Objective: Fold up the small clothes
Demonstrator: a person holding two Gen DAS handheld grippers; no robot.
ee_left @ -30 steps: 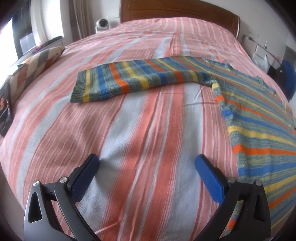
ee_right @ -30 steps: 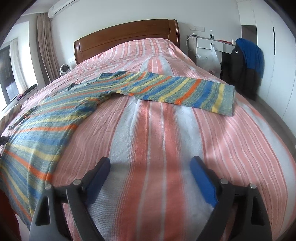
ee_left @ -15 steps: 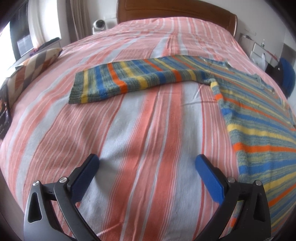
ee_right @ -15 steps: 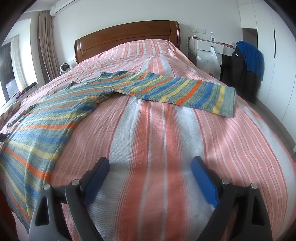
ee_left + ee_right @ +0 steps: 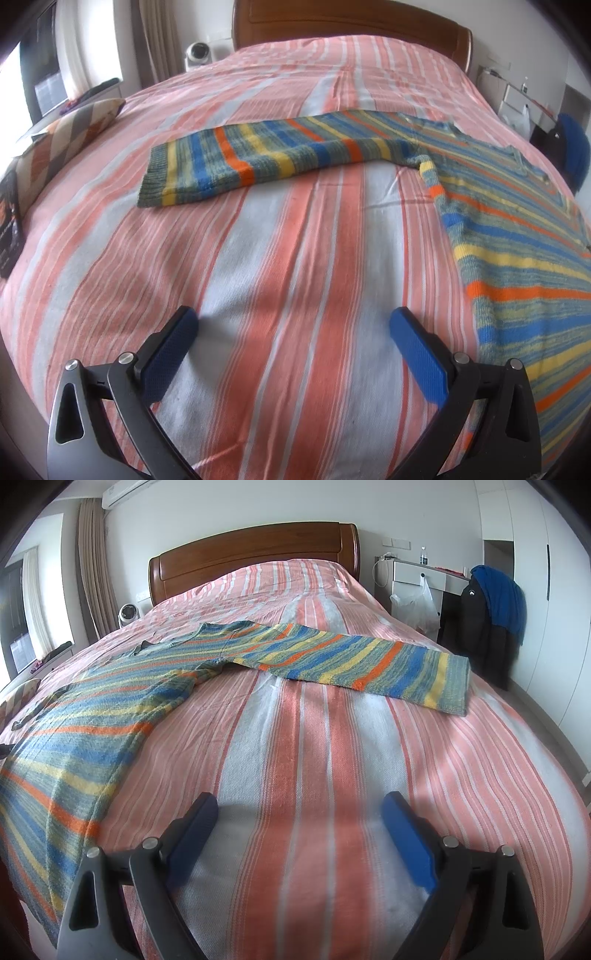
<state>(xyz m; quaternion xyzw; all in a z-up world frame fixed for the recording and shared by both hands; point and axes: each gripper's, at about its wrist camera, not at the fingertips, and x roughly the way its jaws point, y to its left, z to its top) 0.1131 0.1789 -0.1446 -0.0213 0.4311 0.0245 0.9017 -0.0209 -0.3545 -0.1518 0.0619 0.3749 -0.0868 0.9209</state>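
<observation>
A striped knit sweater in blue, yellow, orange and green lies spread flat on the bed. In the left wrist view its body (image 5: 524, 258) lies at the right and one sleeve (image 5: 258, 158) stretches left. In the right wrist view its body (image 5: 85, 716) lies at the left and the other sleeve (image 5: 369, 661) stretches right. My left gripper (image 5: 293, 323) is open and empty above bare sheet, well short of the sleeve. My right gripper (image 5: 299, 806) is open and empty above bare sheet, also short of its sleeve.
The bed has a pink, orange and white striped sheet (image 5: 280, 258) and a wooden headboard (image 5: 255, 557). A patterned cushion (image 5: 62, 140) lies at the left edge. A nightstand (image 5: 417, 579) and a chair with dark and blue clothes (image 5: 491, 616) stand on the right.
Both grippers have drawn slightly nearer the sweater and stayed open; in the left wrist view the scene has shifted a little right. The sweater has not moved.
</observation>
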